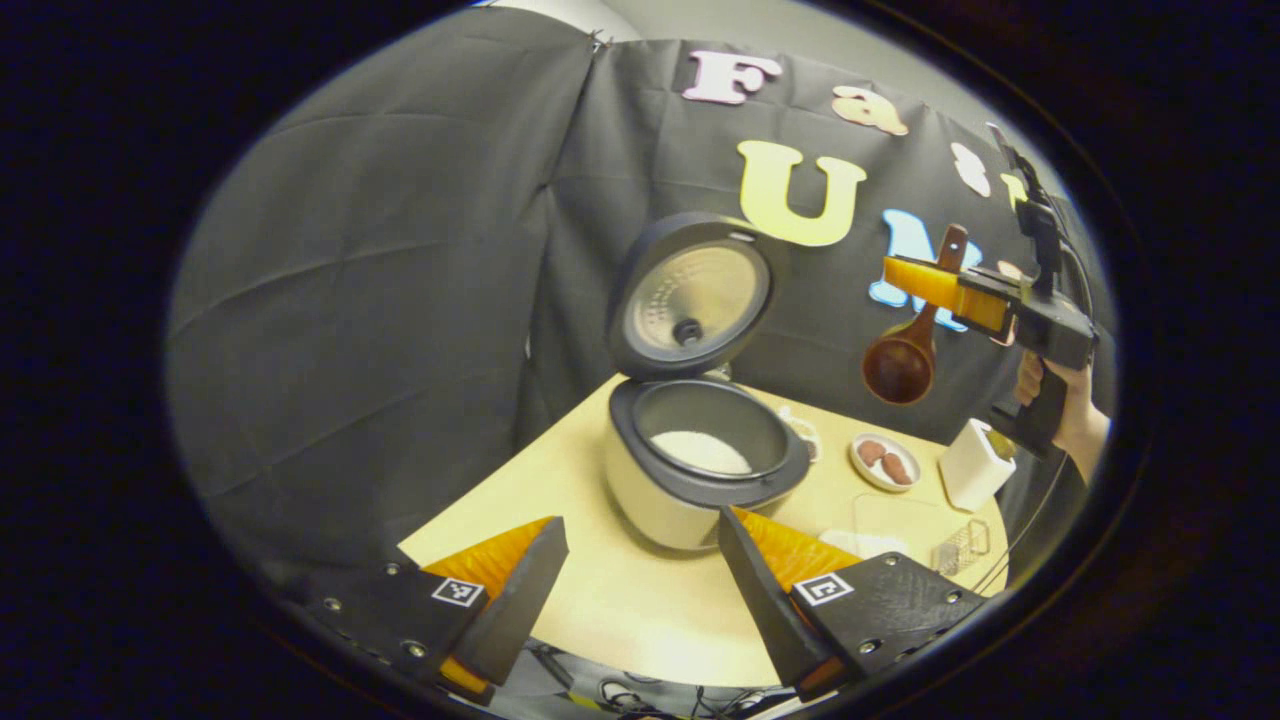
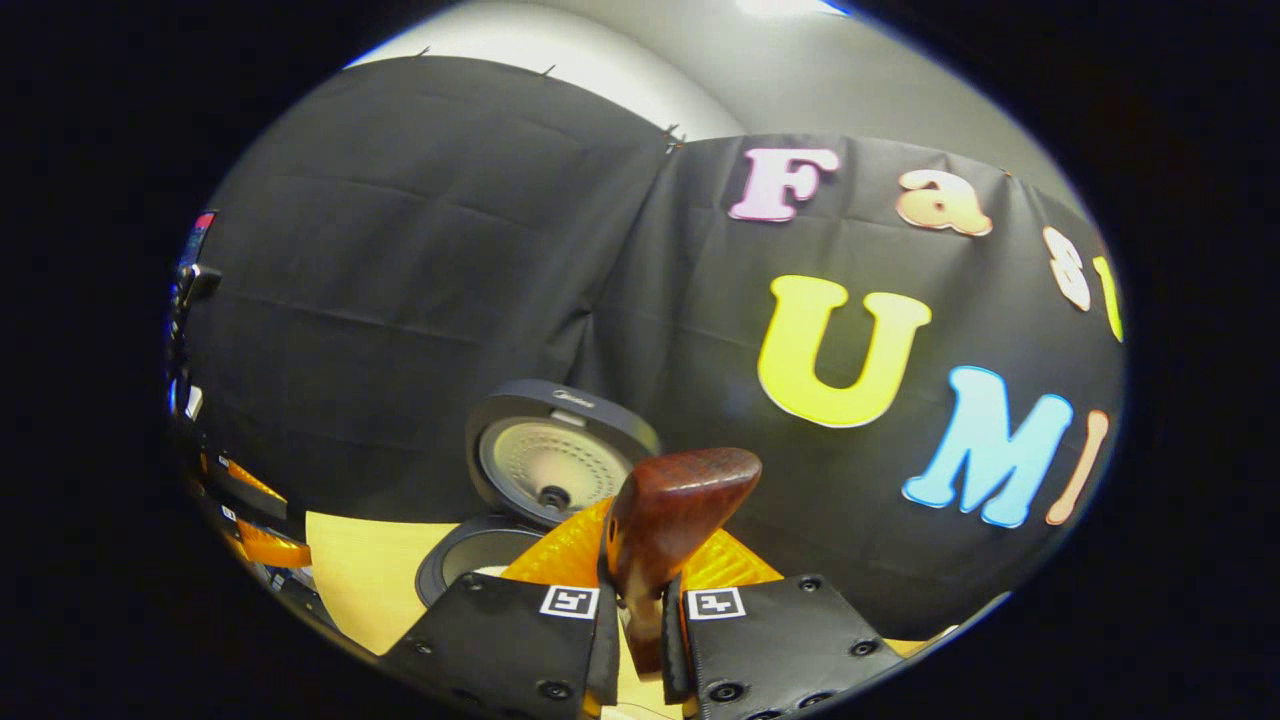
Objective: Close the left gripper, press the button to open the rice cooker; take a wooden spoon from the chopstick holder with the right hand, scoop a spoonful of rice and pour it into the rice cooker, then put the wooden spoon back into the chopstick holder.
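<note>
Above table (image 1: 620, 600) | right gripper (image 2: 640, 600) clamps wooden spoon (image 2: 665, 520) | left gripper (image 1: 630, 590) apart | lid logo unreadable

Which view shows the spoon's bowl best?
The left gripper view: the whole spoon hangs bowl-down from the right gripper, above the table. The right gripper view shows just its handle end between the fingers.

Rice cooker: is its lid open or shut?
Open: the rice cooker lid stands raised, and white rice lies in the pot.

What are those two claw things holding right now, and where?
The right gripper grips the wooden spoon by its handle, bowl hanging down. The left gripper is open, holding nothing.
</note>
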A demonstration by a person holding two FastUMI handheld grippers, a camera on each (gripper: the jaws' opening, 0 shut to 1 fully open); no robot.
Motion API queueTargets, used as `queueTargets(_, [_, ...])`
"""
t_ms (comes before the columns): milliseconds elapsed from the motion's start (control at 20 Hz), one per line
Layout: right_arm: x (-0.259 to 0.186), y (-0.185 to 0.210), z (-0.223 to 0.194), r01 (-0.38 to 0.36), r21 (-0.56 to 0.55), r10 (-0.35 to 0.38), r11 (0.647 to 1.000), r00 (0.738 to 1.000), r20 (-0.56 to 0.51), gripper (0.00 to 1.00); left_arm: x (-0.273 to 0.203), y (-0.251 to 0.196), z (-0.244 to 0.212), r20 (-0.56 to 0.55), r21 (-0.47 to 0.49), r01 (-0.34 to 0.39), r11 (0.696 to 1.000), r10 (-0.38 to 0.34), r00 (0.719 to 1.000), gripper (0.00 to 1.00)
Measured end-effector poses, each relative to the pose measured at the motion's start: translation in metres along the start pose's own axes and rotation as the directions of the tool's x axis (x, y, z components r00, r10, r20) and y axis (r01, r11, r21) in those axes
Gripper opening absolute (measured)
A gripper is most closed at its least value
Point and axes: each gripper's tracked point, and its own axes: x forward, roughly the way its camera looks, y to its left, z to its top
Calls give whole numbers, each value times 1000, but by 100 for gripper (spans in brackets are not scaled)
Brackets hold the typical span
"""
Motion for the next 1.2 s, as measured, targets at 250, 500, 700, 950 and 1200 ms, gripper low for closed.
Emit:
queueTargets(250, [-65,-92,-35,135,113,-131,984,991,-38,18,3,-79,-4,8,17,38,999,-38,999,96])
queueTargets(500, [-127,-163,-108,260,209,-229,943,960,-158,18,1,-138,-8,9,39,52,998,-53,999,96])
queueTargets(700, [-167,-206,-163,361,314,-291,878,924,-249,18,-3,-172,-13,10,25,42,999,-42,999,96])
queueTargets(950, [-206,-231,-213,466,443,-333,766,877,-347,18,-8,-198,-27,-6,13,30,999,-30,1000,96])
queueTargets(1200, [-240,-230,-261,552,555,-342,622,829,-442,18,-12,-203,-33,-15,27,22,999,-21,1000,96])
